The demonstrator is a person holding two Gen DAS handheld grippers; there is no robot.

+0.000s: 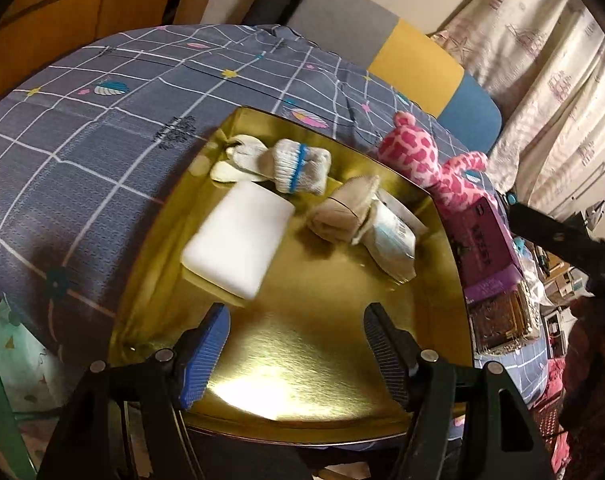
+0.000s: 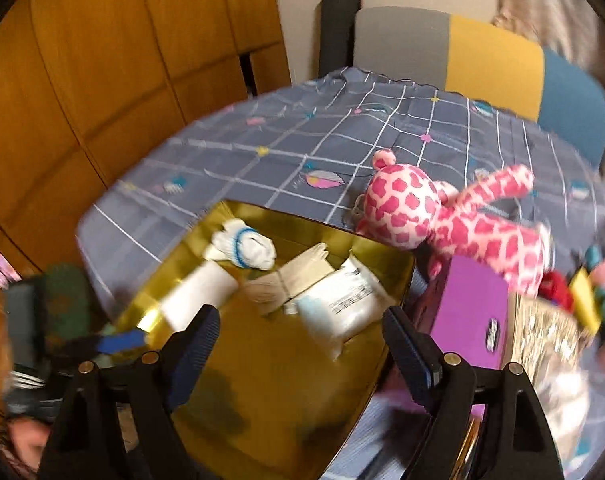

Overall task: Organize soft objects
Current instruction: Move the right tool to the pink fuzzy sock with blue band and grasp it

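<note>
Presently | pink plush giraffe (image 2: 442, 216) lay beyond gold tray's (image 1: 322, 340) far right corner | we judged it light, squashy; best gripped mid-body | left gripper (image 1: 296, 344) and right gripper (image 2: 300, 346) apart, empty

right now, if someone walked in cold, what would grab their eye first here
Probably the pink spotted plush toy, lying on the grey checked bedspread just beyond the far right corner of the shiny gold tray. Next comes the tray itself, holding a white foam block at its left and a rolled white glove with a blue band behind it. Both grippers hover open over the tray's near side, empty.
</note>
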